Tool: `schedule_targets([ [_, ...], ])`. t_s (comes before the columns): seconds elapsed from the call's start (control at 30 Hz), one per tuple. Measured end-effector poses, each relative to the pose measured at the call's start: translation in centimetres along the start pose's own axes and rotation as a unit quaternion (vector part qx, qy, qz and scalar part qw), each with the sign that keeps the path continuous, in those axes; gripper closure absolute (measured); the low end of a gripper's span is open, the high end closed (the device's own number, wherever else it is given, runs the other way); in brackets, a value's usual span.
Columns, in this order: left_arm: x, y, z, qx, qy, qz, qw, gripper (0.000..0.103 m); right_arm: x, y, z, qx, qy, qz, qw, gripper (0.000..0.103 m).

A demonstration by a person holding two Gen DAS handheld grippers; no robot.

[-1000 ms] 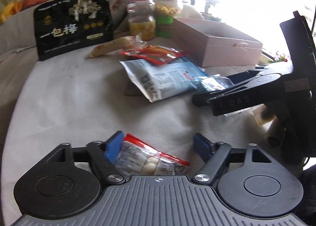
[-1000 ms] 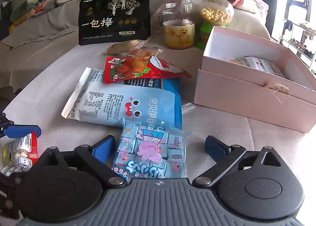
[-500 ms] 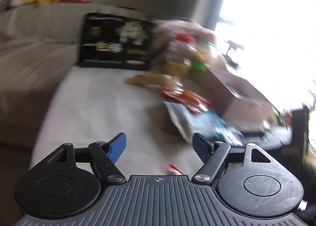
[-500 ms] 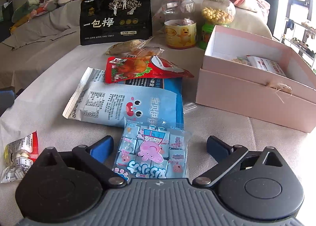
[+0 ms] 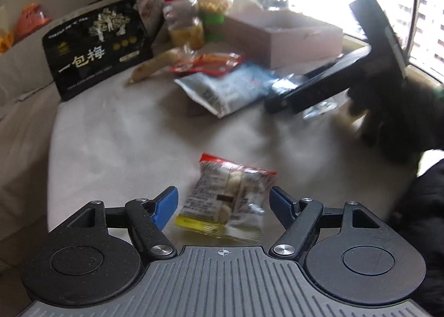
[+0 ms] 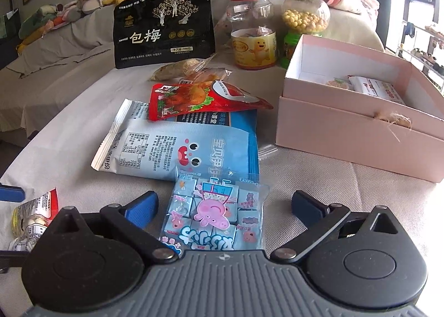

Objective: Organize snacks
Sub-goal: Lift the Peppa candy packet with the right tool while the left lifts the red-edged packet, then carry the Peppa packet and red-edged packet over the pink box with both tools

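Observation:
A small clear snack packet with red top edge and yellow bottom lies on the table between the spread fingers of my left gripper, which is open. The same packet shows at the lower left of the right wrist view. My right gripper is open over a pale blue candy pack with a pink pig, which lies flat between its fingers. Beyond it lie a big blue bag and a red chicken-snack pouch. The open pink box holds a few packets.
At the back stand a black plum bag, a red-lidded jar and a green-based candy dispenser. A tan wrapped snack lies before them. A cloth-covered sofa runs along the left. The right gripper's body shows in the left wrist view.
My left gripper swung up and away from the small packet, then came back down over it, a little further back. The right gripper barely moved.

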State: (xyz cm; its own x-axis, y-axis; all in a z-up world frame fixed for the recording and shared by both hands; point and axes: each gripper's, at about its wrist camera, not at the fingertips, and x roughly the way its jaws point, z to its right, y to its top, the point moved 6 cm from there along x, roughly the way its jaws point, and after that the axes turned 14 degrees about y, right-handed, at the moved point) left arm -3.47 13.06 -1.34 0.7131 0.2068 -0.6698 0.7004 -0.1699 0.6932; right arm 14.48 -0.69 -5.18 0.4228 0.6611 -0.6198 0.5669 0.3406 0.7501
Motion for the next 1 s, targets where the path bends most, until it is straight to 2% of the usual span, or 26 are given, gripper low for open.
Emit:
schedule_targets([
  [0.27, 2.7, 0.6, -0.9, -0.097, 0.002, -0.016, 0.9952, 0.024, 0.1, 0.0, -0.1, -0.002, -0.003, -0.002, 1.0, 0.001],
  [0.4, 2.8, 0.8, -1.1, -0.11, 0.015, -0.019, 0.9936, 0.032, 0.2, 0.0, -0.3, -0.008, -0.008, -0.006, 1.0, 0.0],
  [0.6, 2.6, 0.6, -1.0, -0.12, 0.021, -0.02, 0.9923, 0.034, 0.3, -0.1, -0.4, -0.013, -0.013, -0.01, 1.0, 0.0],
  [0.7, 2.4, 0.5, -0.7, -0.134, 0.036, -0.022, 0.9901, 0.036, 0.3, -0.1, -0.5, -0.016, -0.015, -0.013, 1.0, 0.0],
  [0.8, 2.4, 0.6, -0.1, -0.124, 0.056, -0.02, 0.9904, 0.036, 0.3, -0.1, -0.5, -0.017, -0.013, -0.015, 1.0, 0.0],
  [1.0, 2.2, 0.2, -0.8, -0.175, 0.045, -0.008, 0.9835, 0.036, 0.4, 0.1, -0.4, -0.008, -0.011, -0.038, 0.999, 0.0],
])
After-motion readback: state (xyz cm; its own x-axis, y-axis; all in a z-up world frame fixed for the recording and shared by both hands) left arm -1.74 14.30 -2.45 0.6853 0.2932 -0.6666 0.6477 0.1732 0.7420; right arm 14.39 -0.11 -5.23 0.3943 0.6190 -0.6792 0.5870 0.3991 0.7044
